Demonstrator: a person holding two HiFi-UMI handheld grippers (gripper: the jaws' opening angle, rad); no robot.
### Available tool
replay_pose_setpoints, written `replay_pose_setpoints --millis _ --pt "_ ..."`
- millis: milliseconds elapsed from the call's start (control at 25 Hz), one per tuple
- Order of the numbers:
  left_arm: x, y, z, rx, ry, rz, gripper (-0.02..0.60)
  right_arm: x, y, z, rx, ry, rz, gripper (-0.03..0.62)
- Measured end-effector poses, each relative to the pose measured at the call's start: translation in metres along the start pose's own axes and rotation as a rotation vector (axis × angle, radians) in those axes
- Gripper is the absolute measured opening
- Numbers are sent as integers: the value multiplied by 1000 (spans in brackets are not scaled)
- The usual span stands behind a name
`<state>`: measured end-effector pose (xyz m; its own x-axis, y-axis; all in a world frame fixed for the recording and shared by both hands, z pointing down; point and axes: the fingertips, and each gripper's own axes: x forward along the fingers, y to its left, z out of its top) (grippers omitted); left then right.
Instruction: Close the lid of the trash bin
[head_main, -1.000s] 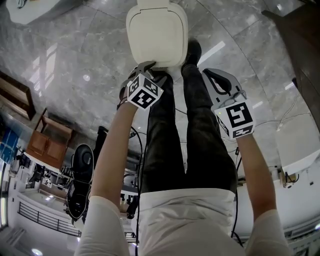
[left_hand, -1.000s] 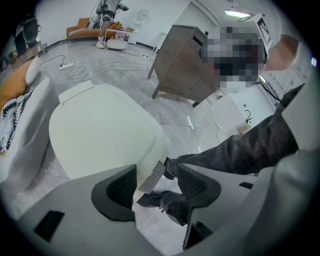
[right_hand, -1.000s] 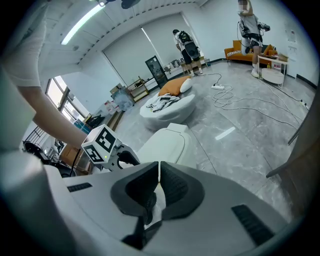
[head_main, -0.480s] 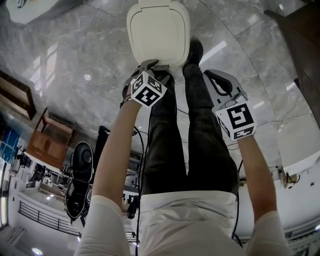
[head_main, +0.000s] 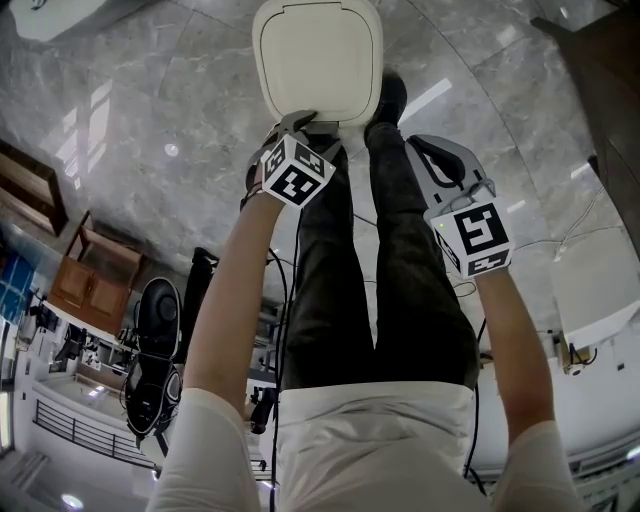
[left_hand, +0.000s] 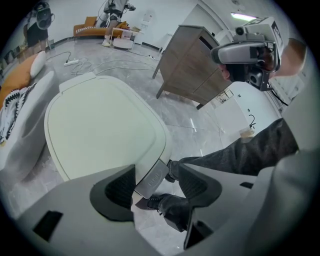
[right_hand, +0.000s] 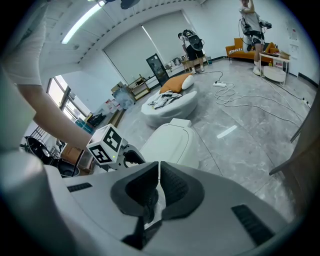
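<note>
The trash bin (head_main: 318, 60) stands on the marble floor in front of the person's feet, its cream lid (left_hand: 100, 130) lying flat and closed. My left gripper (head_main: 300, 122) is at the lid's near edge. In the left gripper view it (left_hand: 156, 182) stands open, with the lid's grey front tab (left_hand: 152, 176) between the jaws and a gap on the right side. My right gripper (head_main: 415, 143) hangs to the right of the bin, apart from it. Its pads (right_hand: 157, 185) are shut together on nothing. The bin (right_hand: 170, 145) also shows beyond them.
The person's dark-trousered legs (head_main: 380, 270) and a shoe (head_main: 388, 98) are right beside the bin. A wooden cabinet (left_hand: 195, 65) stands behind it, a white beanbag seat (right_hand: 167, 105) to one side. Cables (right_hand: 240, 100) trail over the floor. A white box (head_main: 600, 285) sits at right.
The left gripper has edged a touch toward the lid's front edge. The right gripper has kept still and the lid looks the same.
</note>
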<state>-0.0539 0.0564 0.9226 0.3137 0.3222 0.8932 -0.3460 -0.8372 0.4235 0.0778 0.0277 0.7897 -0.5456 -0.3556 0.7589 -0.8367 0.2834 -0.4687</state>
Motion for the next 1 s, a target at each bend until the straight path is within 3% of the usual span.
replay_pose_setpoints --millis 320,520,1000 --pt "-8 -4 2 -15 -5 -1 268 -5 5 8 -33 -6 4 32" --pt "-24 -7 0 -87 -27 14 268 -13 10 28 -53 -23 9 32" --pt "-100 -28 16 -143 -69 91 268 -59 22 72 -169 -49 -2 32"
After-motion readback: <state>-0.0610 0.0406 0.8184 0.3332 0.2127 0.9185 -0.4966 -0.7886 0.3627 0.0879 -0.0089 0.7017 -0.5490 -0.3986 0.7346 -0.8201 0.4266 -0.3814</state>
